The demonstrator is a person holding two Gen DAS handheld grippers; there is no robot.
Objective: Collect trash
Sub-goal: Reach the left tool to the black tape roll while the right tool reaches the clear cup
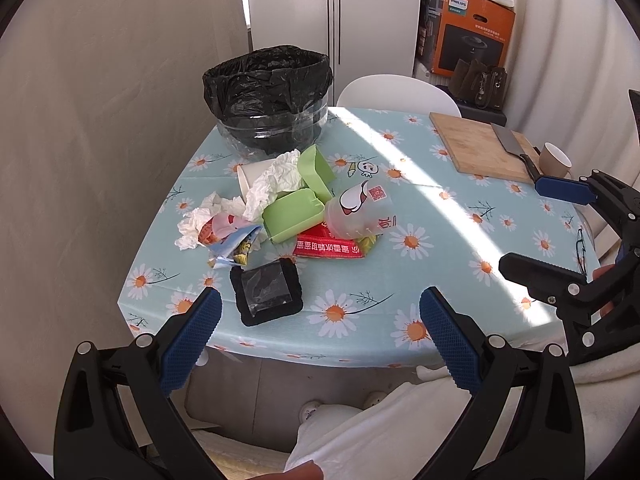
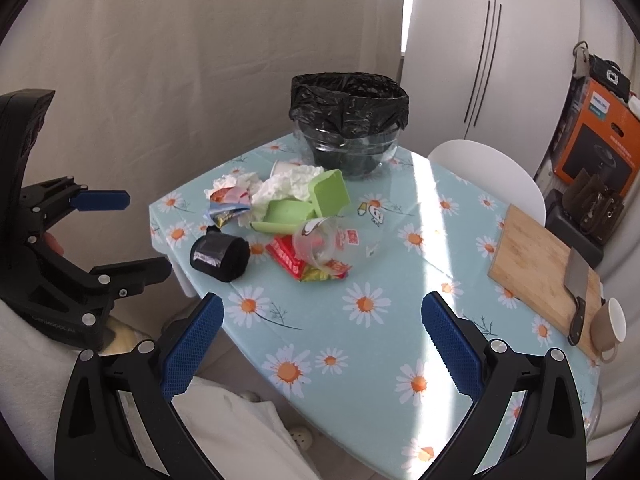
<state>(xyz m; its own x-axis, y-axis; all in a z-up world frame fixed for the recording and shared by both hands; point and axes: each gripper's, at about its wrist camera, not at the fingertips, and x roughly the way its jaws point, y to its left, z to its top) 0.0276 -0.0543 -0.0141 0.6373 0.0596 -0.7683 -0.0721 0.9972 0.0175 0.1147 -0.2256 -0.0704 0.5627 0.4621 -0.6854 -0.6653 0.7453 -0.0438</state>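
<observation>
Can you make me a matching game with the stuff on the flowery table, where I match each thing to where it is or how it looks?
Things:
1. cleaver
2. clear plastic cup
3. trash bin
4. black roll

Places or states:
A. lined with a black bag
B. lying on the wooden cutting board
C. tipped on its side over the red wrapper
D. nearest the table's front edge, apart from the pile

Pairs: 1-B, 2-C, 3-A, 4-D
</observation>
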